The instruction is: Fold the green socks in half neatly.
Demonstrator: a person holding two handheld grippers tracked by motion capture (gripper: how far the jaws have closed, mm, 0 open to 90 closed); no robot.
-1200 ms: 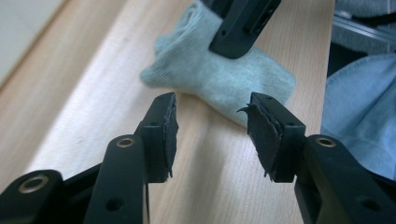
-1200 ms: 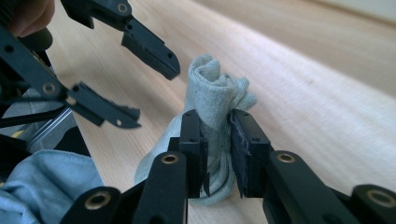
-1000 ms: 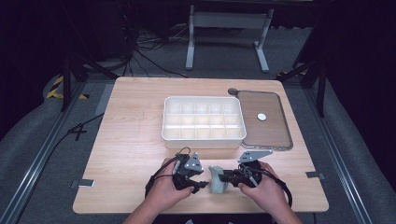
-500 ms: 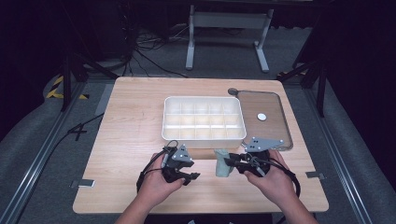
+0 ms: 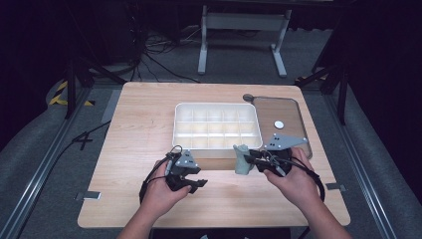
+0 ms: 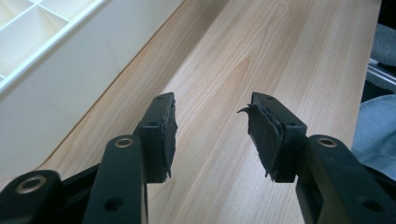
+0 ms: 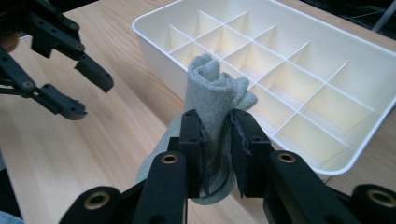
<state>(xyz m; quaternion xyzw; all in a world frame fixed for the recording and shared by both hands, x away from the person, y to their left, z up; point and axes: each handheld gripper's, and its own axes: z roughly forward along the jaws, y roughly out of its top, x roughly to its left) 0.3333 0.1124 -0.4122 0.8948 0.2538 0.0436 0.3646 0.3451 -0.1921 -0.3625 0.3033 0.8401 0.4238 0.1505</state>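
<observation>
High view: a wooden bench (image 5: 149,114) is seen, with a white compartment tray (image 5: 217,125) near its centre and a brown lidded case (image 5: 283,113) just beside the tray at 3 o'clock. The right tool (image 5: 250,159) is held at about 5 o'clock of the tray, near its front right corner, with a rolled grey cloth (image 5: 243,159) clamped upright between its jaws. The cloth is seen against the tray's front wall; whether it touches that wall cannot be told. The left tool (image 5: 196,180) is held at about 7 o'clock of the tray, over bare bench, with its jaws apart and nothing between them. The two tools are near each other but apart.

Left gripper view: the left tool (image 6: 212,135) is shown with its jaws standing wide, with worn black pads (image 6: 169,135) facing each other and only bench surface (image 6: 261,51) visible between them. The tray's outer wall (image 6: 60,88) is seen at 10 o'clock.

Right gripper view: the right tool (image 7: 217,149) is shown closed narrowly on the cloth (image 7: 212,98), which is pinched near its lower half; its rolled top rises above the jaws. The tray (image 7: 327,93) lies beyond at 1 o'clock, with its compartments bare. The left tool (image 7: 84,91) is seen at 10 o'clock, jaws parted.
</observation>
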